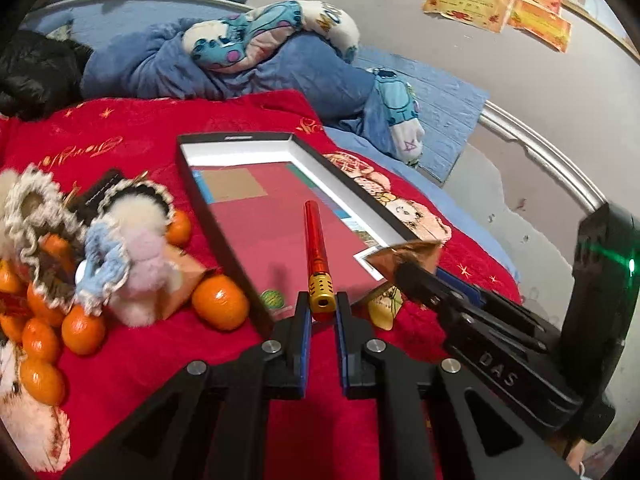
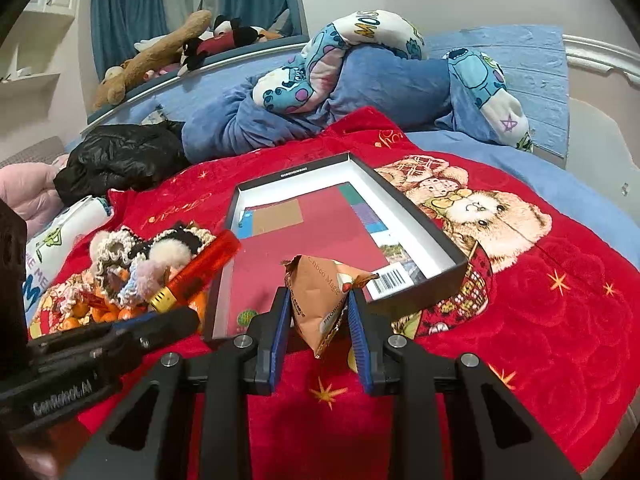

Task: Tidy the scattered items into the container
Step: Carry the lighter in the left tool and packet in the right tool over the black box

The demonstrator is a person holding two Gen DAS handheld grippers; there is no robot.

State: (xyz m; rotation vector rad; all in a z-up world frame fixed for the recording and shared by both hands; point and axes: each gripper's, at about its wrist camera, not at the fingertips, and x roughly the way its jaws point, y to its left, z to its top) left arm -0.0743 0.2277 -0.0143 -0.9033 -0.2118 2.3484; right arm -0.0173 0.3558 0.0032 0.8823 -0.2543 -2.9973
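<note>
A shallow black box [image 1: 236,152] with white inner walls and a red sheet on its floor lies on the red blanket. My left gripper [image 1: 322,304] is shut on the gold-capped end of a red tube [image 1: 315,240], which points out over the box's near part. The right wrist view shows the same tube [image 2: 200,268] and left gripper [image 2: 176,312] at the box's [image 2: 414,222] left edge. My right gripper [image 2: 316,308] is shut on a brown snack packet [image 2: 316,300], held over the box's near rim. From the left, that gripper [image 1: 420,276] and packet [image 1: 408,254] hang at the box's near right corner.
Several tangerines [image 1: 220,300] and fluffy crocheted dolls [image 1: 128,240] are piled left of the box on the red blanket [image 2: 540,340]. A blue quilt [image 2: 380,80] with a printed pillow and a black jacket [image 2: 120,156] lie behind. A green sticker [image 1: 272,299] shows inside the box.
</note>
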